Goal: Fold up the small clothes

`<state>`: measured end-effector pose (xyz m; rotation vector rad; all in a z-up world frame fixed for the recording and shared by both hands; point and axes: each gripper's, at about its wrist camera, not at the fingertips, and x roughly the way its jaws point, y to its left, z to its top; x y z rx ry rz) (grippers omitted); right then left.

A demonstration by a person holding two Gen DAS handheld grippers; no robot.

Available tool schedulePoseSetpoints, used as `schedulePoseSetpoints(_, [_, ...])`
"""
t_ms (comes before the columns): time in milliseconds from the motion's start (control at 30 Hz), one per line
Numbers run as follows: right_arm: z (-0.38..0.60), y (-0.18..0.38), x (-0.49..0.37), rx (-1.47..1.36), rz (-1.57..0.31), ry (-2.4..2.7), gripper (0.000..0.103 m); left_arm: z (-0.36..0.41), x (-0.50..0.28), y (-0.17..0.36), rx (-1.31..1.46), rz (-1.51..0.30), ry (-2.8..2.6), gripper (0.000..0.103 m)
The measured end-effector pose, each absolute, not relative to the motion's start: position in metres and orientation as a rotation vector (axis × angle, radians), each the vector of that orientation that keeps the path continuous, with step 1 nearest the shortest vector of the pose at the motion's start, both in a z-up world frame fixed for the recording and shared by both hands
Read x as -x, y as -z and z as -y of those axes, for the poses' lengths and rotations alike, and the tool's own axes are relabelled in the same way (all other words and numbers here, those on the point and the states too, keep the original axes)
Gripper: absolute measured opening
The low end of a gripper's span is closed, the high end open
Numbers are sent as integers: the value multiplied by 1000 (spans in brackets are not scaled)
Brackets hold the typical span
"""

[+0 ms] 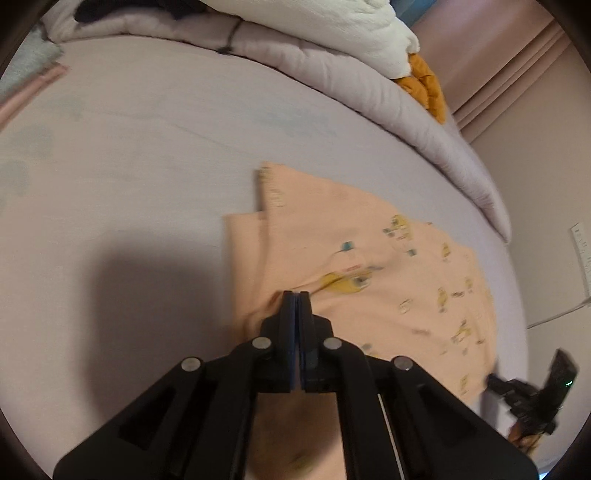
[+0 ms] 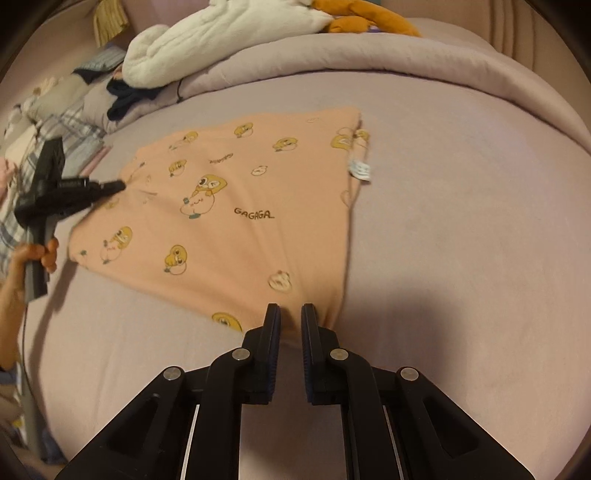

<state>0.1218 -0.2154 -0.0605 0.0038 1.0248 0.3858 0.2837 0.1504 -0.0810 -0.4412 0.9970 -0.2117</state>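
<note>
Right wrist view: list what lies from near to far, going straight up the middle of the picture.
Right tool, closed on the near edge of the peach printed garment → bare lilac bedsheet → rolled lilac quilt → white plush blanket.

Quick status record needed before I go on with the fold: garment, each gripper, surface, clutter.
garment: peach printed garment, lying mostly flat, partly folded, white label at its right edge
left gripper: shut, pinching a fold of the garment at its left side
right gripper: jaws closed on the garment's near edge, cloth bunched between them
surface: lilac bed sheet
clutter: rolled duvet at the far side, white blanket and orange plush toy on top, dark clothes far left
</note>
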Motion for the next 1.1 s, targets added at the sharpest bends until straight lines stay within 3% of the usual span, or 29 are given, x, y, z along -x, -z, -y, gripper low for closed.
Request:
schedulePoseSetpoints(67, [215,55,-120,26,-1014,-354,8,-159,-271,73,459,-982,217,6])
schedulePoseSetpoints(133, [212,48,-116,17,-993,-389,8,-160,-259,66,448,-951,231,22])
schedulePoseSetpoints(200, [206,40,-112,15,-966,-425,9,-154,-252,55,451,-915,279,28])
schedulePoseSetpoints(333, [174,31,-120,-9,-936,-506,9,-132,-242,51,424,-916,387,29])
schedulePoseSetpoints(500, [114,34,-148,-8,-929,-561,9,-102,-231,83,353,-1012,427,29])
schedulePoseSetpoints(833, [18,31,-184,70,-947,-677,9,-125,-198,101,450,-1021,516,29])
schedulePoseSetpoints(1100, [-47,66,-211,197,-1013,-625,9,-130,-192,102,481,-1019,545,29])
